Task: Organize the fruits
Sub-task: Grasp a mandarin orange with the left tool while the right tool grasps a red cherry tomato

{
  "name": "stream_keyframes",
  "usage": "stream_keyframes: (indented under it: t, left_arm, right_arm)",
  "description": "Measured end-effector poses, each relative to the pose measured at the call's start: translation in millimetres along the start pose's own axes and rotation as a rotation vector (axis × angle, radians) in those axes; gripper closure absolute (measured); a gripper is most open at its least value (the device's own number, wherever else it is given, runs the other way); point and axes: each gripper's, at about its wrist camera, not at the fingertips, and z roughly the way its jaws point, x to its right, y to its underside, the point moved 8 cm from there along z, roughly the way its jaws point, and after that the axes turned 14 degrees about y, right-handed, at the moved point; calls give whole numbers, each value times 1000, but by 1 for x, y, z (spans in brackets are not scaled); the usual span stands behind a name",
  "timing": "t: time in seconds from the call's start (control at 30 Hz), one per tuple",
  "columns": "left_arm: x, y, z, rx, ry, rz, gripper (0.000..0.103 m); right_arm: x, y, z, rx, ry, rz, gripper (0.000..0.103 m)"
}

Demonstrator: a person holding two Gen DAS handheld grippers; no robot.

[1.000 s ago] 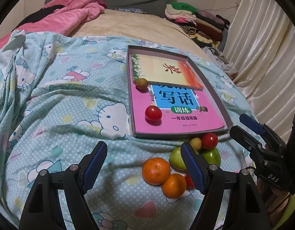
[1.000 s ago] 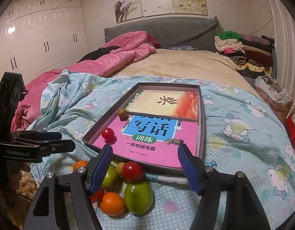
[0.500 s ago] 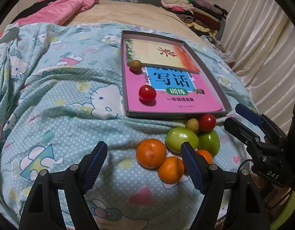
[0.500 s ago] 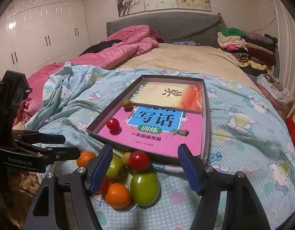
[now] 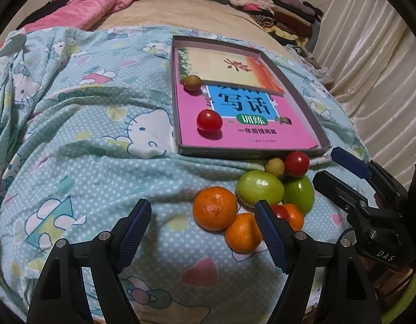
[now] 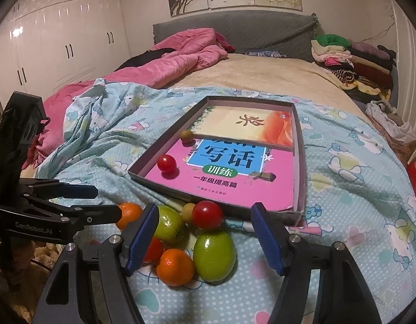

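A pile of fruit lies on the blue cartoon bedsheet just in front of a shallow grey box (image 5: 234, 152): an orange (image 5: 215, 208), a second orange (image 5: 243, 232), two green fruits (image 5: 259, 188), a cherry tomato (image 5: 297, 164) and a small yellow fruit (image 5: 274, 166). Inside the box, on a pink book, rest a red tomato (image 5: 209, 119) and a small olive fruit (image 5: 192, 82). My left gripper (image 5: 202, 203) hovers open over the near-left side of the pile, holding nothing. My right gripper (image 6: 205, 208) is open above the pile's other side, over a green fruit (image 6: 214, 255).
The sheet (image 5: 86, 140) is wrinkled and slopes off to the left. A pink quilt (image 6: 167, 64) and stacked clothes (image 6: 351, 59) lie further up the bed. White curtains (image 5: 375, 62) hang at the right. The two grippers are close together over the pile.
Both grippers have tipped slightly, so the fruit pile and box sit a little differently in each view. No fruit has moved and neither gripper's jaws have changed.
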Motion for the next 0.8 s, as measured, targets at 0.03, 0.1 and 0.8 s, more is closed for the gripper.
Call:
stream_keyframes:
  t: [0.03, 0.1, 0.8]
  left_arm:
    - [1, 1, 1, -2, -3, 7, 23]
    - [1, 2, 4, -14, -12, 20, 24]
    - [-5, 4, 28, -73, 88, -60, 56]
  right_arm:
    - [-1, 1, 1, -5, -2, 0, 33]
    - [-2, 3, 3, -16, -4, -5, 33]
    - [-2, 13, 25, -99, -14, 23, 40]
